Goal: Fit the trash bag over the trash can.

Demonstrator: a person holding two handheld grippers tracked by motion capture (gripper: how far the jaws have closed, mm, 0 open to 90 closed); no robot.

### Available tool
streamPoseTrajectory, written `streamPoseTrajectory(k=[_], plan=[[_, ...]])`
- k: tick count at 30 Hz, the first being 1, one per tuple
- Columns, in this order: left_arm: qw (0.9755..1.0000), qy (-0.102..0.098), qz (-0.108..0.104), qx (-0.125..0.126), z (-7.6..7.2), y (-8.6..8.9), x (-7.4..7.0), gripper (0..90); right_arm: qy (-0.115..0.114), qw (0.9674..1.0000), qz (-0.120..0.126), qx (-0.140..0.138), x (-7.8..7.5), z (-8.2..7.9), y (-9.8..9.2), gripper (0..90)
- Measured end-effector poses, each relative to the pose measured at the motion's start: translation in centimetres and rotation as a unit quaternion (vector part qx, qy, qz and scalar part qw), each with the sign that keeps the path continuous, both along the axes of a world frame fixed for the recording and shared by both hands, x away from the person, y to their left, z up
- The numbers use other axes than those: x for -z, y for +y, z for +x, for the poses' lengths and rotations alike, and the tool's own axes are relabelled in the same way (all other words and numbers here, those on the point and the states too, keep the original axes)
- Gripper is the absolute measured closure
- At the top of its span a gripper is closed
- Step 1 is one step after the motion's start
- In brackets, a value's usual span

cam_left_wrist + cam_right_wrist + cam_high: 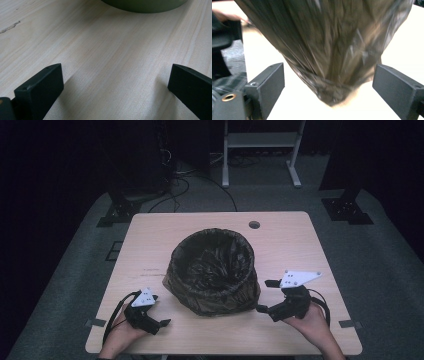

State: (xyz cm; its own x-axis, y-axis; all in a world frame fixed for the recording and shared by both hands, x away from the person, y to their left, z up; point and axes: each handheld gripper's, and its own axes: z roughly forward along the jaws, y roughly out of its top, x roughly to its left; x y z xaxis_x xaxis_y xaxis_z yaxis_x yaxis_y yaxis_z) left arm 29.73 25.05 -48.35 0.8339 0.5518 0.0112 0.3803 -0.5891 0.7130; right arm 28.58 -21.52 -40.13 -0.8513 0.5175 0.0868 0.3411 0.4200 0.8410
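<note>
Both grippers, left [159,316] and right [266,296], are gaping wide, gripping nothing. I'm holding them flanking the bag-lined bin [214,270] on the table [280,240].

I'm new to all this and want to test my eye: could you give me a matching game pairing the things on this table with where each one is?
Things:
1. left gripper
2. right gripper
3. bin lined with a dark bag
4. round hole

Places:
A. far edge of the table
B. middle of the table
C. near-left, jaws open
D. near-right, jaws open toward the bag

Pairs: 1-C, 2-D, 3-B, 4-A
</note>
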Motion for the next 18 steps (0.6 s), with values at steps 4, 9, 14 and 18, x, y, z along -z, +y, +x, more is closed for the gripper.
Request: streamPoseTrajectory(k=[4, 9, 14, 18], plan=[[1.0000, 0.000, 0.000, -0.002, 0.0, 0.0, 0.0, 0.0, 0.019, 0.9998, -0.007, 0.005, 2.6, 0.0, -0.1, 9.9], [1.0000, 0.000, 0.000, -0.002, 0.0, 0.0, 0.0, 0.0, 0.030, 0.9989, -0.032, 0.015, 5.4, -0.1, 0.3, 9.9], [1.0000, 0.000, 0.000, -0.001, 0.0, 0.0, 0.0, 0.0, 0.044, 0.9951, -0.089, 0.009, 7.4, 0.1, 1.2, 9.9], [1.0000, 0.000, 0.000, -0.001, 0.0, 0.0, 0.0, 0.0, 0.036, 0.9934, -0.108, 0.007, 8.1, 0.1, 1.9, 9.8]])
